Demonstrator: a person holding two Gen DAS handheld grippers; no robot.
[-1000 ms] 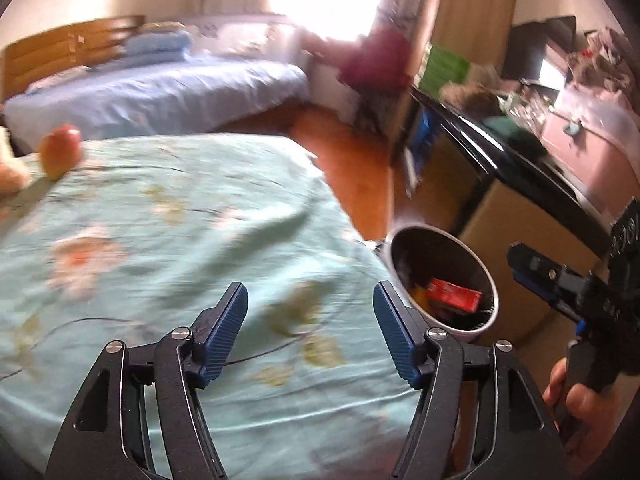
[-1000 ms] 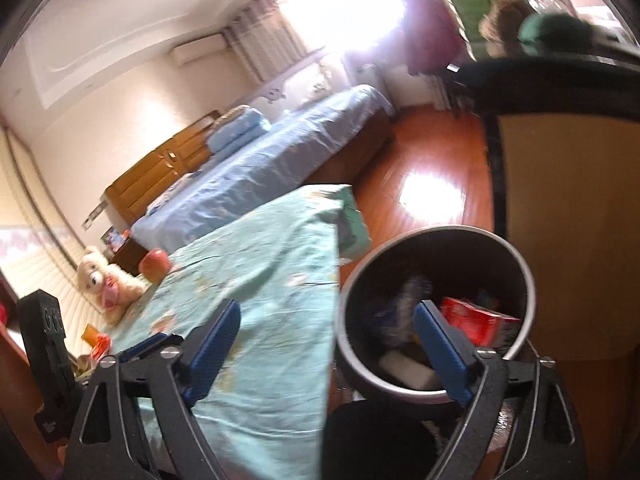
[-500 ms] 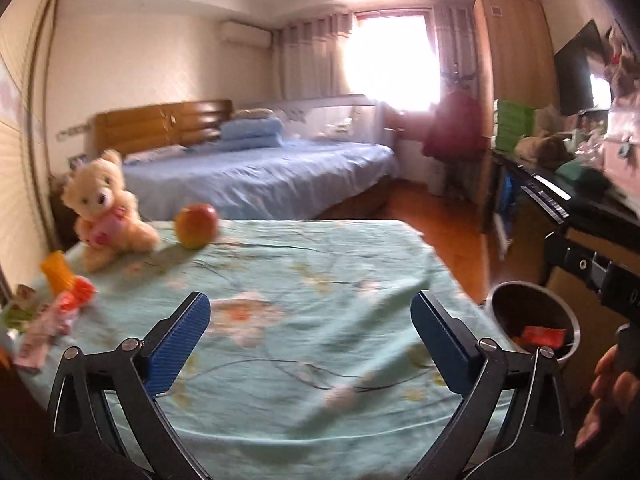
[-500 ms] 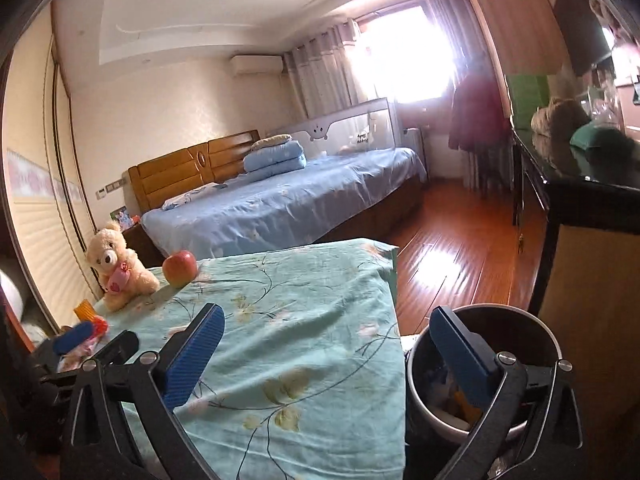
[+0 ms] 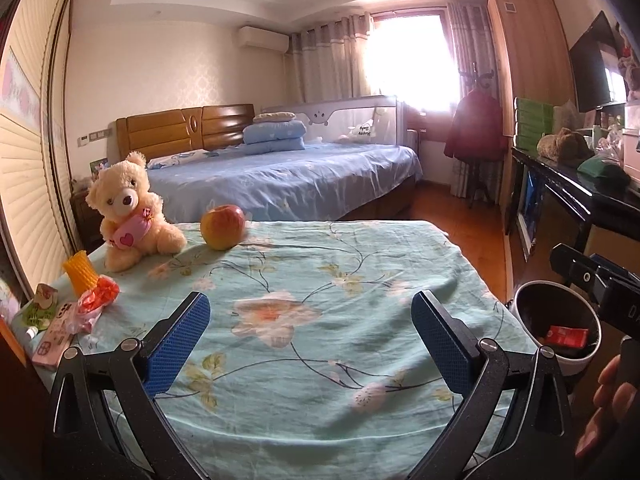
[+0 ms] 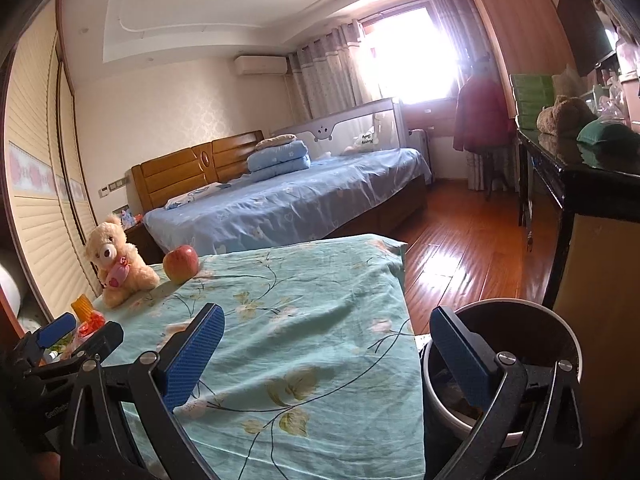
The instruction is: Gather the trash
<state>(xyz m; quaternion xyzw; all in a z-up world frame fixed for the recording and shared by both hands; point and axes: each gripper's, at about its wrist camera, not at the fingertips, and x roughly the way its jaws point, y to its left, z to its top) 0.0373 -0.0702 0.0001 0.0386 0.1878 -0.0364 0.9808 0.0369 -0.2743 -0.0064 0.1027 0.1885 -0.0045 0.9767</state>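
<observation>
Round white-rimmed trash bin (image 5: 557, 330) beside floral-clothed desk (image 5: 320, 280) already holds a red packet (image 5: 567, 336). Crumpled orange-red plastic wrapper (image 5: 94, 306) remains at desk's left edge. Left tool (image 5: 310, 342) and right tool (image 6: 334, 356): both wide open, empty.

The left gripper (image 5: 310, 338) and right gripper (image 6: 326, 354) both point slightly downward, jaws just opened to full spread with nothing between them; a hand (image 5: 608, 408) grips the right one's handle.
</observation>
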